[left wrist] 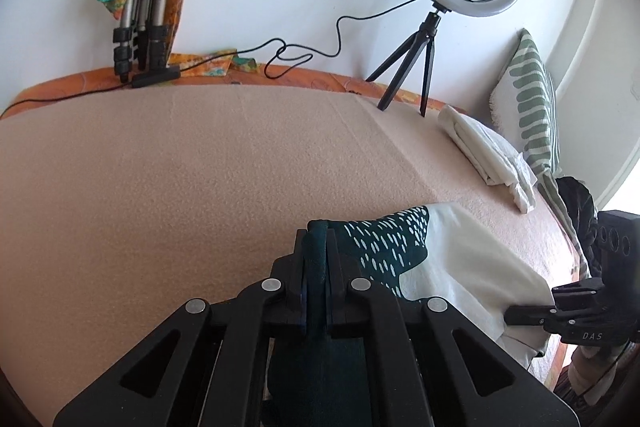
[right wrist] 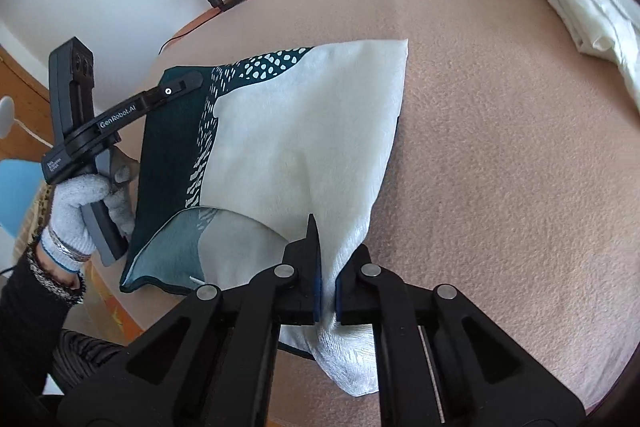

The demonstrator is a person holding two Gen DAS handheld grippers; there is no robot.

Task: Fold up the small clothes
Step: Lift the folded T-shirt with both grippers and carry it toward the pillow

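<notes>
Right wrist view: the right gripper (right wrist: 327, 291) pinches the cloth's (right wrist: 296, 131) white corner, the left gripper (left wrist: 318, 259) its teal corner, on the pink blanket (right wrist: 500, 147). Folding seems underway; next, both corners likely travel across together.

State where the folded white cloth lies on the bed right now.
The folded white cloth lies at the far right of the pink blanket in the left wrist view, between the black tripod and the green-striped pillow.
</notes>
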